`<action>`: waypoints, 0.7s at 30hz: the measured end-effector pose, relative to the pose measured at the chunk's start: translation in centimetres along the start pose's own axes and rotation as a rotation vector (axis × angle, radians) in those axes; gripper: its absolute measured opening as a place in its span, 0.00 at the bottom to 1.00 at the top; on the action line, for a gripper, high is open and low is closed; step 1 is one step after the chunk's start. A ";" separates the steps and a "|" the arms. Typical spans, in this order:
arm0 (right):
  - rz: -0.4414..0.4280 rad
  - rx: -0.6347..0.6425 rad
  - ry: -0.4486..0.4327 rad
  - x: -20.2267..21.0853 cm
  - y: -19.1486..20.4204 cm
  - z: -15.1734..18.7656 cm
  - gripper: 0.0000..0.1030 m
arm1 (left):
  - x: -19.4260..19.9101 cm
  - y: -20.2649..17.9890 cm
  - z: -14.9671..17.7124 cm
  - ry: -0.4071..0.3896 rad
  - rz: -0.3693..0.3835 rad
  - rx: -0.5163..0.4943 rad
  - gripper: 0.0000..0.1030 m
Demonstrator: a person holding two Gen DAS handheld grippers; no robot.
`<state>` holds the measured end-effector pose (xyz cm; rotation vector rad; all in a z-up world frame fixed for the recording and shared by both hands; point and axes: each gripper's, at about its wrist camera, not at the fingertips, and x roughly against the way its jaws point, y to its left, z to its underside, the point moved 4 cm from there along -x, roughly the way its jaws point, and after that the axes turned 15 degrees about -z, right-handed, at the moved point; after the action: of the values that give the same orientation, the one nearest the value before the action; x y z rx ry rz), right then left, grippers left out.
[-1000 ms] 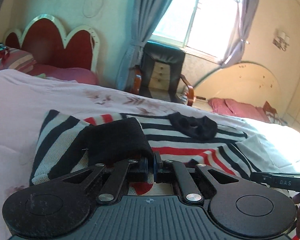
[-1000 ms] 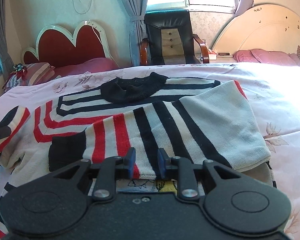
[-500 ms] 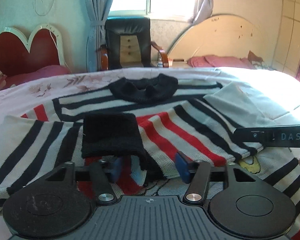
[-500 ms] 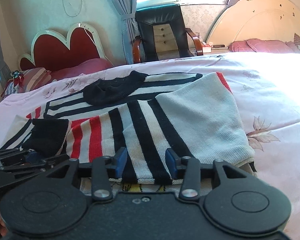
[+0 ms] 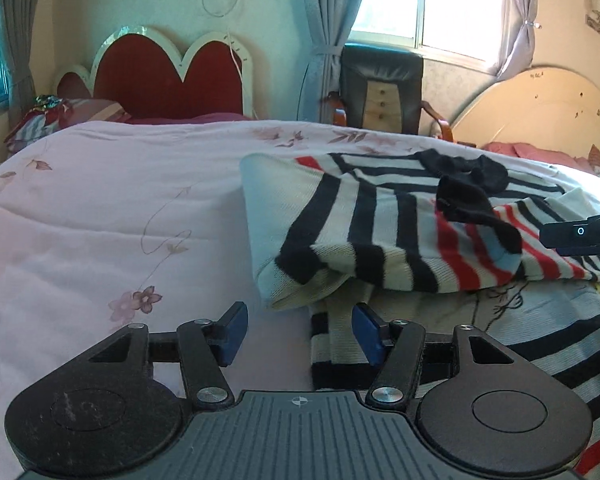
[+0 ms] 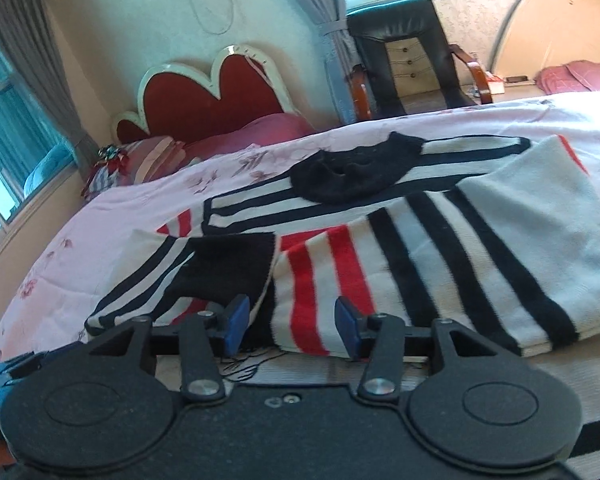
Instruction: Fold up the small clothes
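A small striped sweater (image 5: 388,236) in white, black and red lies on the pink bed, also in the right wrist view (image 6: 440,248). Both sleeves are folded in over its body, and the black cuff (image 6: 228,268) of the left sleeve rests beside the right sleeve. The black collar (image 6: 352,176) lies at the far end. My left gripper (image 5: 298,332) is open and empty, low over the sweater's left hem edge. My right gripper (image 6: 288,324) is open and empty, just short of the folded sleeves. The right gripper's tip shows in the left wrist view (image 5: 580,232).
The pink floral bedspread (image 5: 100,220) stretches wide to the left of the sweater. A red heart-shaped headboard (image 5: 168,76), pillows (image 6: 152,156) and a black chair (image 5: 380,92) stand beyond the bed. A second bed (image 6: 572,76) is at the far right.
My left gripper opened and let go of the black cuff, then drew back and left to the sweater's edge. My right gripper opened wider and pulled back a little.
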<state>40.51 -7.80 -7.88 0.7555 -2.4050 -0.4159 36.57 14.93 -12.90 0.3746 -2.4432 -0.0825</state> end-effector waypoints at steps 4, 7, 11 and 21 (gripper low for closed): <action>0.052 0.163 0.108 -4.0 2.8 0.4 0.49 | -1.6 -0.1 -0.2 -0.001 0.013 0.008 0.57; 0.174 0.269 0.132 -5.9 3.6 0.1 0.48 | -2.5 -0.6 -0.7 0.000 0.019 0.010 0.57; 0.187 0.277 0.091 -5.9 3.7 -1.0 0.06 | -3.2 -0.9 -1.0 -0.001 0.022 0.009 0.57; 0.197 0.019 -0.058 -0.8 -2.1 -1.5 0.07 | -3.1 -1.3 -1.1 -0.011 0.082 -0.003 0.20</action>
<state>42.89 -9.17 -8.02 0.5144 -2.5116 -0.3393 39.91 14.58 -14.07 0.2732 -2.4661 -0.0537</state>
